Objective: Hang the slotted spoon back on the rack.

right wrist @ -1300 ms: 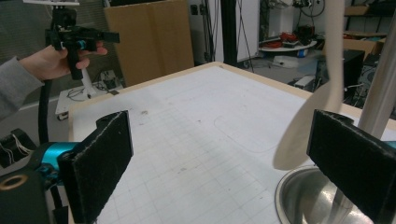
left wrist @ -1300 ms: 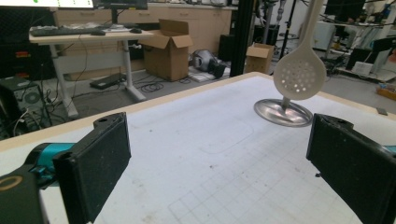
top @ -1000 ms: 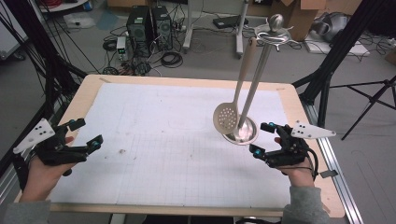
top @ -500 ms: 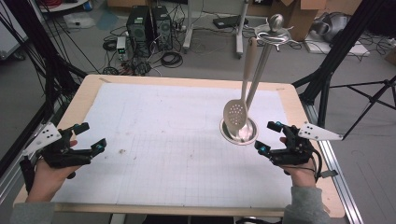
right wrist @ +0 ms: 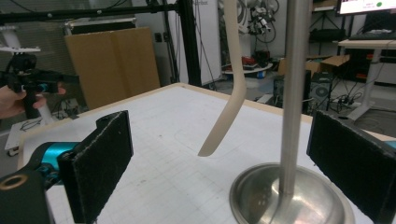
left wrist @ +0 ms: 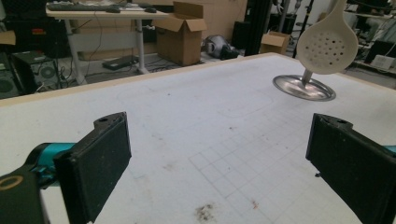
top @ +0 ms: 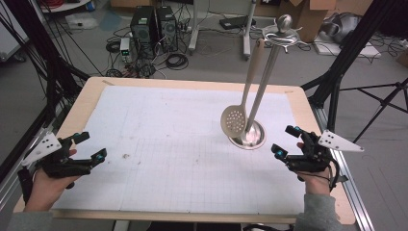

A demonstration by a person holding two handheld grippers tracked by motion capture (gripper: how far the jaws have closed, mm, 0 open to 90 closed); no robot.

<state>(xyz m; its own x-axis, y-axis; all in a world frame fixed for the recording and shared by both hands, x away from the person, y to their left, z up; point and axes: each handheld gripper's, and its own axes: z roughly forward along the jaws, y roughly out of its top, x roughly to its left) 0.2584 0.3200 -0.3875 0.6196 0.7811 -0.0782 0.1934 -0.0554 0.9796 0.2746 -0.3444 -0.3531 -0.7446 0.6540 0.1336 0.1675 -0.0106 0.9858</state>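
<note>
A steel stand [top: 260, 82] with a round base [top: 248, 137] rises at the right of the white mat; its pole [right wrist: 295, 93] and base [right wrist: 285, 196] are close in the right gripper view. A cream slotted spoon [top: 234, 120] hangs from the stand's top hooks, bowl just above the mat, seen also as spoon [left wrist: 327, 44] and edge-on spoon [right wrist: 229, 93]. My right gripper [top: 288, 139] is open, just right of the base, holding nothing. My left gripper [top: 90, 146] is open near the mat's left edge, far from the stand.
A white gridded mat [top: 183, 144] covers a wooden table [top: 89, 98]. Small dark stains [left wrist: 205, 212] mark the mat near the left gripper. Beyond the table are computers [top: 154, 26], cables, cardboard boxes and black tripod legs [top: 346, 72].
Both grippers have drawn back toward the table's near edge. The spoon has swung on its hook, its bowl shifting from left of the pole to in front of it and back.
</note>
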